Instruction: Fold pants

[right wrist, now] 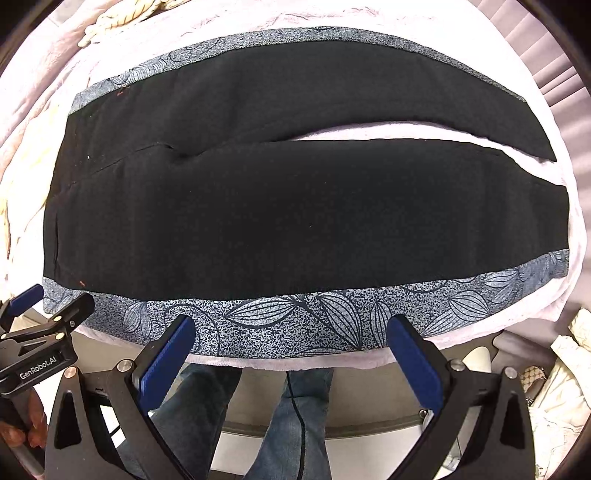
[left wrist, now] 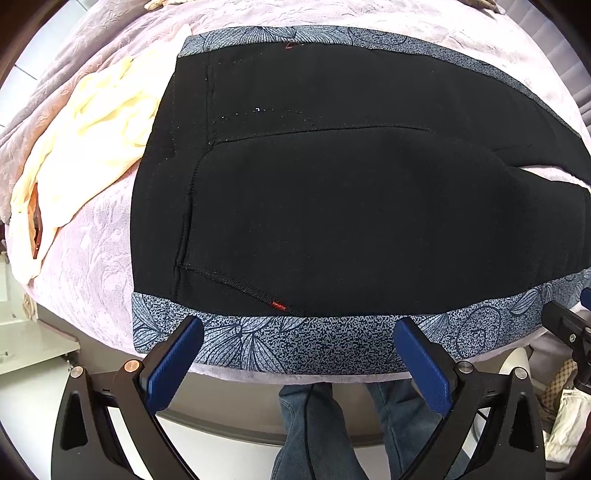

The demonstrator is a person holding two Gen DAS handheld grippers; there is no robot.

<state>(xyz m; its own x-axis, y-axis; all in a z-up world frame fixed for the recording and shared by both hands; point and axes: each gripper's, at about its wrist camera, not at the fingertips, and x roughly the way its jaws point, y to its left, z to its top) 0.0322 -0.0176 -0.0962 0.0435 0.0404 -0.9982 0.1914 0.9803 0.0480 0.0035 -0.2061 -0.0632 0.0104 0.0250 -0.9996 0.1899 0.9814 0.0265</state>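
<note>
Both tongs were spread wide, holding nothing: left gripper (left wrist: pixel 299 339) and right gripper (right wrist: pixel 291 336) hovered over the near printed side stripe (right wrist: pixel 295 314) of the black pants (right wrist: pixel 258 221), blue pads (left wrist: pixel 177 362) not touching cloth. Below the pants' near edge, the person's jeans legs (left wrist: pixel 317 428) stood on the floor. The pants lay flat, unfolded, on a lilac embossed bedspread (left wrist: pixel 92 258), waistband at the left, two legs running right with a thin gap between them. A cream garment (left wrist: pixel 85 147) lay just left of the waistband. Beyond the pants, more bedspread and a knit item (right wrist: pixel 118 18), blurry.
</note>
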